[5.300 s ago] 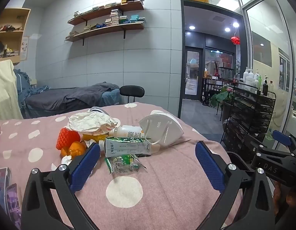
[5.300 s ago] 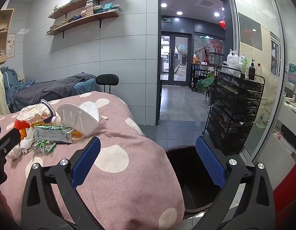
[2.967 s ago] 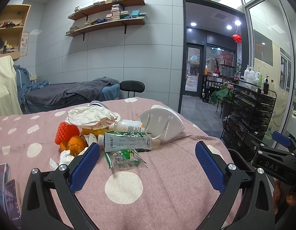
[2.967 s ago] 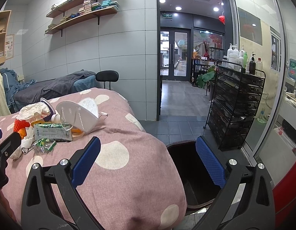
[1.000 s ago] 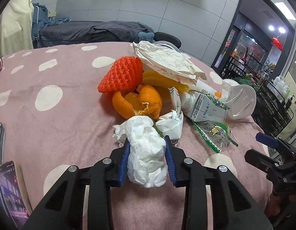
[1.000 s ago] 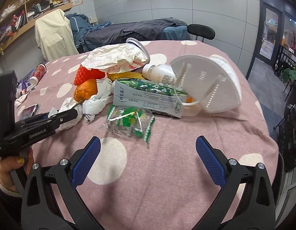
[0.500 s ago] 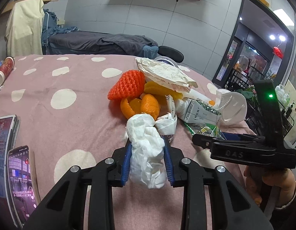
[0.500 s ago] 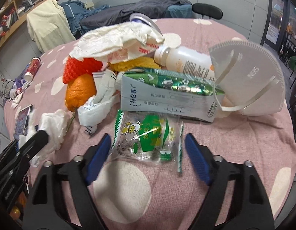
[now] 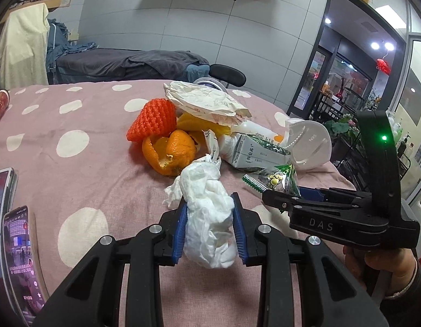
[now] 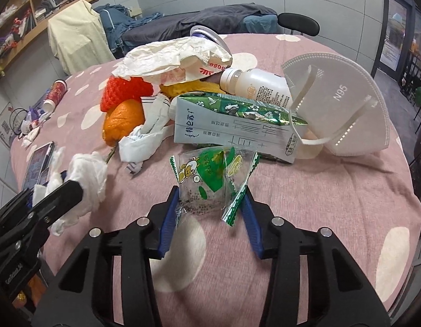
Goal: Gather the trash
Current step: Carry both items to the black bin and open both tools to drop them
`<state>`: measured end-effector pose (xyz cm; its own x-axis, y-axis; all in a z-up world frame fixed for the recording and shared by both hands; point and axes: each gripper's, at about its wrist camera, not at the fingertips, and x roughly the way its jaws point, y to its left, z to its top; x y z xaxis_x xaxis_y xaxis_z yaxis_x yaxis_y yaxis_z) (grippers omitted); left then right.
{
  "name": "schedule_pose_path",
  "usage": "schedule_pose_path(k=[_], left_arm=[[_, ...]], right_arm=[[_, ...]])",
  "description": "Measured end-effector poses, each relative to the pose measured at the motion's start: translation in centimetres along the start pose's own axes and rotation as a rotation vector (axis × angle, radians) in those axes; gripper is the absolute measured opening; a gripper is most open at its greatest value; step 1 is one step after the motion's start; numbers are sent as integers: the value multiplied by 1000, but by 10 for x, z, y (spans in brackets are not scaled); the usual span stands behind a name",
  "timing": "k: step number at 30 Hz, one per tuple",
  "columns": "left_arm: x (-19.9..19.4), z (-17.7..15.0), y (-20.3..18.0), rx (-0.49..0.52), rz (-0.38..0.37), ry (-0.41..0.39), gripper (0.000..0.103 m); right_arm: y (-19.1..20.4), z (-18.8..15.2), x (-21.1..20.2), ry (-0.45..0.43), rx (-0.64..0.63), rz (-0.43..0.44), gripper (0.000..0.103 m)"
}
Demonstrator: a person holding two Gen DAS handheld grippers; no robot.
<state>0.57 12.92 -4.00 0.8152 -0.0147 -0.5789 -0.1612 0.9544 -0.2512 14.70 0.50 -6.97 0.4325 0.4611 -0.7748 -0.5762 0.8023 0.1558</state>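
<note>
My left gripper [image 9: 209, 219] is shut on a crumpled white tissue [image 9: 207, 212] and holds it just above the pink dotted tablecloth [image 9: 88, 169]. My right gripper [image 10: 210, 207] is closed around a clear green snack wrapper [image 10: 210, 179]; it also shows in the left wrist view [image 9: 275, 181]. Behind lies a trash pile: a milk carton [image 10: 232, 128], orange peel [image 9: 169, 150], a red foam net [image 9: 153, 122], a white plastic bottle [image 10: 256, 81], a crumpled paper bag [image 10: 167, 60] and an N95 mask [image 10: 341, 100].
Phones [image 9: 17, 248] lie at the table's left edge. A red can [image 10: 55, 92] and small clutter sit at the far left. A black chair [image 10: 297, 24] and a bed stand behind the table. A doorway and black rack are to the right.
My right gripper has closed in on the green snack wrapper and narrowed its jaws around it. My left gripper has lifted the tissue slightly and pulled back from the pile.
</note>
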Motion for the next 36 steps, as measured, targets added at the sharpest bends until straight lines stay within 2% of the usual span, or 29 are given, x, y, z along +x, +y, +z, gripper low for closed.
schedule_pose_path(k=[7, 15, 19, 27, 32, 36], left_arm=[[-2, 0, -18, 29, -34, -10, 30], [3, 0, -49, 96, -92, -9, 30], [8, 2, -71, 140, -145, -8, 30], [25, 4, -126, 254, -287, 23, 30], [38, 4, -163, 333, -360, 42, 30], [47, 3, -193, 388, -411, 58, 30]], right_arm=[[-15, -19, -30, -63, 17, 19, 41], [-46, -34, -75, -169, 68, -37, 41], [-80, -45, -98, -209, 150, -92, 41], [-162, -77, -132, -248, 350, -255, 41], [-212, -99, -138, -232, 473, -359, 41], [-260, -121, -126, -174, 581, -447, 41]])
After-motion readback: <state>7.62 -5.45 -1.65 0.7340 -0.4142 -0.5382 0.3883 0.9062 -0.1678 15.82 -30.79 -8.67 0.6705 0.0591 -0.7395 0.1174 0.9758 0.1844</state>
